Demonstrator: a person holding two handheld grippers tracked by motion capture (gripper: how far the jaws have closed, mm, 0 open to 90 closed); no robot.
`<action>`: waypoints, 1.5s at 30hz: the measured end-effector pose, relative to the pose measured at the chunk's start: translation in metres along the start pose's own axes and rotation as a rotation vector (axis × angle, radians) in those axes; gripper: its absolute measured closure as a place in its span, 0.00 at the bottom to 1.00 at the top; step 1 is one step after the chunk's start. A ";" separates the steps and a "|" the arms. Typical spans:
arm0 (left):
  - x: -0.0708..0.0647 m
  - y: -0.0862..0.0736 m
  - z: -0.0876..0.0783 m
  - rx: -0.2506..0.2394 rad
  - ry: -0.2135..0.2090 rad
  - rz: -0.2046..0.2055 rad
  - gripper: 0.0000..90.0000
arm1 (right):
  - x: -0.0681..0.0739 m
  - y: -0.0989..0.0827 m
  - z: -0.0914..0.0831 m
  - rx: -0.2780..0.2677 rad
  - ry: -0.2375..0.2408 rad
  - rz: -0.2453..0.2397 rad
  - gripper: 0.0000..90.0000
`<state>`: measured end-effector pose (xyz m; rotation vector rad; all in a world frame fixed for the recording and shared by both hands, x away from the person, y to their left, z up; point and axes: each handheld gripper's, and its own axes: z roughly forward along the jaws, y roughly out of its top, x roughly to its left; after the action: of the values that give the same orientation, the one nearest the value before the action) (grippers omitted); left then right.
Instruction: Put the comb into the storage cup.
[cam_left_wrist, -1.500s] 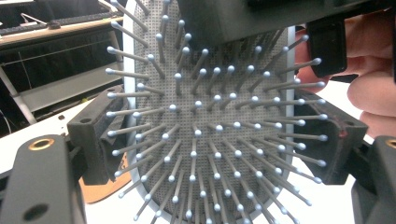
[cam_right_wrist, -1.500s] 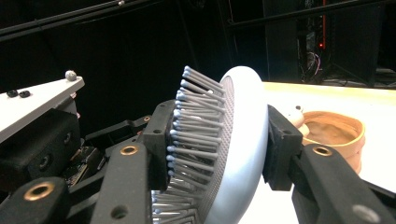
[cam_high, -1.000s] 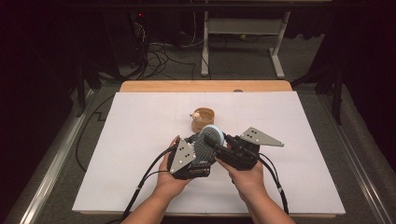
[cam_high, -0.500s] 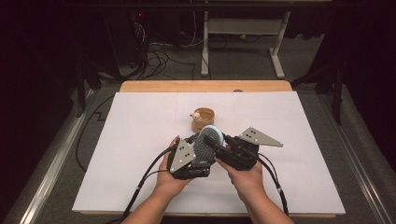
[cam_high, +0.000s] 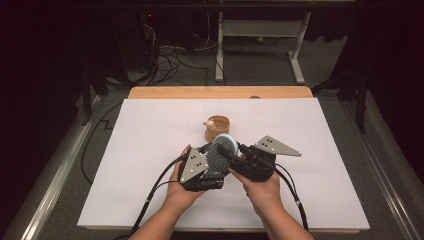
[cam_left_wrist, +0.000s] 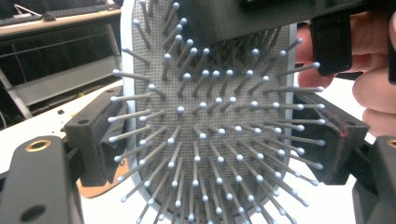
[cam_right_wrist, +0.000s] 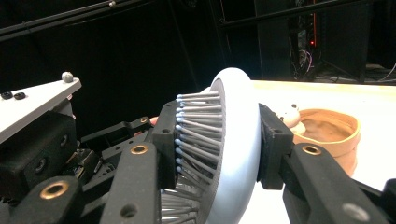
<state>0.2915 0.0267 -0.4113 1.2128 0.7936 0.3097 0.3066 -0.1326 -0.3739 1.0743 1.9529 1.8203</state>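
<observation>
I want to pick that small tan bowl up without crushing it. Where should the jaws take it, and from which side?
Take the tan bowl by its rim wall from above, one jaw inside, one outside. It stands upright and open-topped; avoid the small pale figure on its left rim.

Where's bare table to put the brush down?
Free: the white sheet left of the left claw, and right of the right claw toward the far corner. Crowded: centre, where the pale-blue bristled hairbrush sits near the small round wooden bowl.
</observation>
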 end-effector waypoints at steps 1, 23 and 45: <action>0.000 0.000 0.000 0.000 -0.001 -0.002 0.22 | 0.000 0.000 0.000 0.000 0.000 -0.002 0.68; 0.004 0.001 -0.002 0.036 -0.010 -0.053 0.06 | -0.002 0.004 -0.004 -0.020 -0.008 -0.011 0.67; 0.020 0.004 -0.025 0.044 -0.033 -0.095 0.00 | -0.011 0.010 -0.013 -0.052 -0.049 -0.030 0.67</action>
<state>0.2892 0.0583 -0.4185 1.2144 0.8304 0.1946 0.3092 -0.1498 -0.3652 1.0585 1.8732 1.8013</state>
